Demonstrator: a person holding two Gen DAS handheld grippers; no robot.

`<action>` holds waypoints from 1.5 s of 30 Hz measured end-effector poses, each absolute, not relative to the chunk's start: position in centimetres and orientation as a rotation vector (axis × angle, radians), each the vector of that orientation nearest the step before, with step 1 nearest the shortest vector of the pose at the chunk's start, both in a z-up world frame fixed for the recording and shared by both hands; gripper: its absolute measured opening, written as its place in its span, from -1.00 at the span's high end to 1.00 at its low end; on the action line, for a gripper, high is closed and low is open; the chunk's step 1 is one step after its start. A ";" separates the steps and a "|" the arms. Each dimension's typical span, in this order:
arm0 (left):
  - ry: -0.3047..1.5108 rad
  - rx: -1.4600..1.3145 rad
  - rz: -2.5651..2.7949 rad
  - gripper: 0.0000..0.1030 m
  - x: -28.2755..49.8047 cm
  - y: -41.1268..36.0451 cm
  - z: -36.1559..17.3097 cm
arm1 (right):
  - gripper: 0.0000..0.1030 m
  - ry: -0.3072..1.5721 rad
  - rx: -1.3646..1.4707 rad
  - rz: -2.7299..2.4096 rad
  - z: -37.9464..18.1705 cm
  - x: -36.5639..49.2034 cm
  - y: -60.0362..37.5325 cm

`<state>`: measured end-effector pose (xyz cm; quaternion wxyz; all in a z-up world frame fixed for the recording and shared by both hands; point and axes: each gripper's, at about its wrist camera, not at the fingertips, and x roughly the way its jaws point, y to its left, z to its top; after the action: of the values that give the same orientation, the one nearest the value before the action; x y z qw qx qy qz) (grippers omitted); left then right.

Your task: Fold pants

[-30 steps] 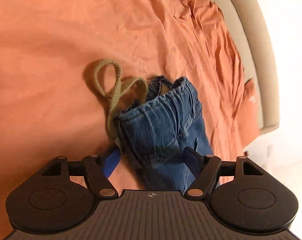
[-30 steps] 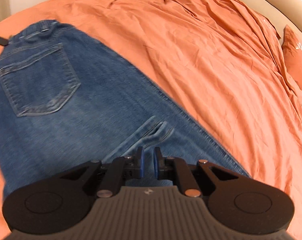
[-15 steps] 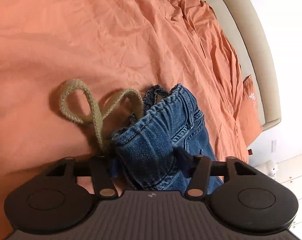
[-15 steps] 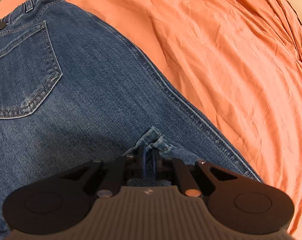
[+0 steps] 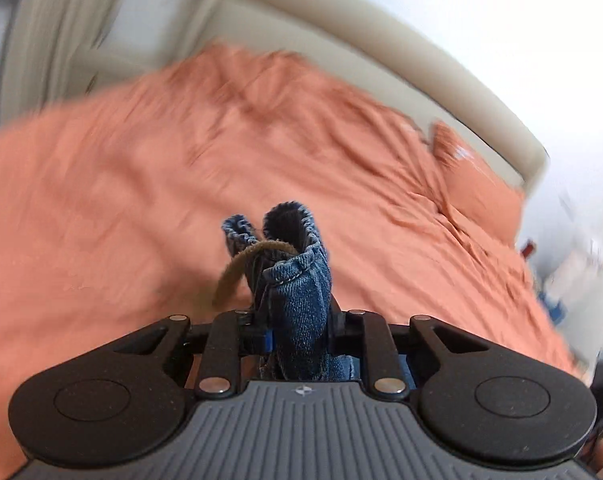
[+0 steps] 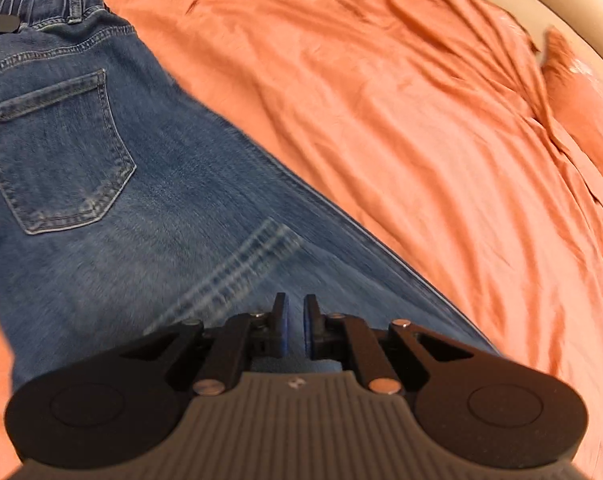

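My left gripper has just been closing and now pinches a bunched fold of the jeans at the waistband, the denim standing up between its jaws. A tan drawstring loops out of that waistband and hangs to the left of the fold. My right gripper has its jaws nearly together, with only a thin slit showing between the blue pads; I cannot tell whether any denim is caught in them. Under it the one pair of jeans lies flat on the bed, one back pocket facing up. The wrinkled orange sheet surrounds the jeans, with one orange pillow by the beige headboard. Nothing blocks either gripper.
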<state>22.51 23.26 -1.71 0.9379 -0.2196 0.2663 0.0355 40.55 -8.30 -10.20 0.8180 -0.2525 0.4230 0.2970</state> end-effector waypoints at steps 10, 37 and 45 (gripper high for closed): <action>0.591 0.157 -0.059 0.61 25.4 0.6 0.4 | 0.97 0.953 -0.349 0.570 -8.6 37.2 -16.9; 0.841 0.040 -0.298 -0.36 29.1 1.9 -5.1 | 0.18 1.023 0.232 0.614 -10.2 37.6 -23.3; 0.859 0.002 -0.180 -0.36 31.3 7.9 -6.7 | 0.15 1.042 0.533 0.538 -12.9 42.6 -21.3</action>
<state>31.32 7.87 -6.73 0.9053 0.0012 0.4157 -0.0872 42.63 -21.27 -12.94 0.7995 0.2484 0.4859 0.2509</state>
